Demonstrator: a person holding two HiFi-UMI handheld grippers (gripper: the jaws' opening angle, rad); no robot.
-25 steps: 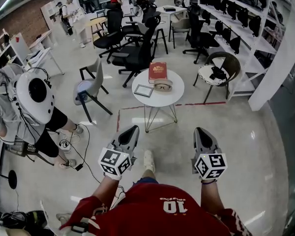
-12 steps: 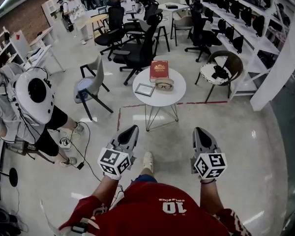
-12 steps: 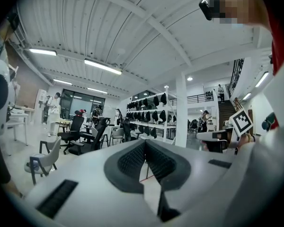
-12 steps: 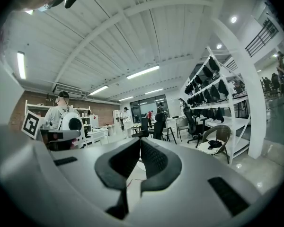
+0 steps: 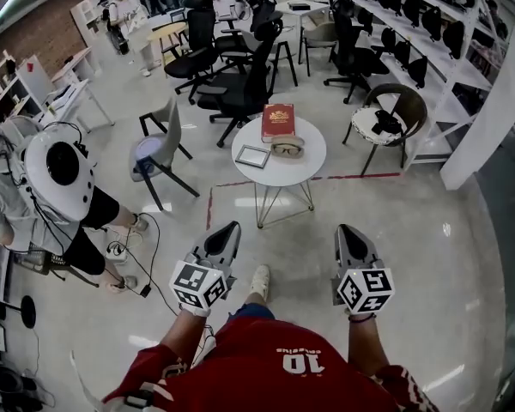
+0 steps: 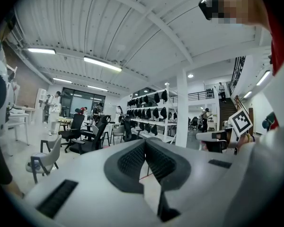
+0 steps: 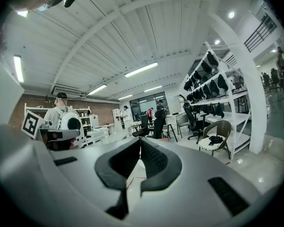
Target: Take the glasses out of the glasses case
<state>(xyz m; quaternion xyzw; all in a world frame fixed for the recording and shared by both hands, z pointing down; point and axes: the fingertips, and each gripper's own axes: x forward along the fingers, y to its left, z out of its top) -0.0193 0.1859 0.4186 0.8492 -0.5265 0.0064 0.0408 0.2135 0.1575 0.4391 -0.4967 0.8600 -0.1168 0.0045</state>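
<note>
The person is standing well short of the round bench (image 5: 279, 177), carrying the left gripper (image 5: 229, 228) and right gripper (image 5: 347, 229) with jaws pressed together on nothing, presumably because the glasses case (image 5: 286, 148) is lying there at twelve o'clock, out of reach.

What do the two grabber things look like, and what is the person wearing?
Both the left gripper and right gripper are pale grey wedges with black ribbed pads inside the jaws. Each carries a white cube printed with black square markers. The person wears a red jersey with a white 10.
</note>
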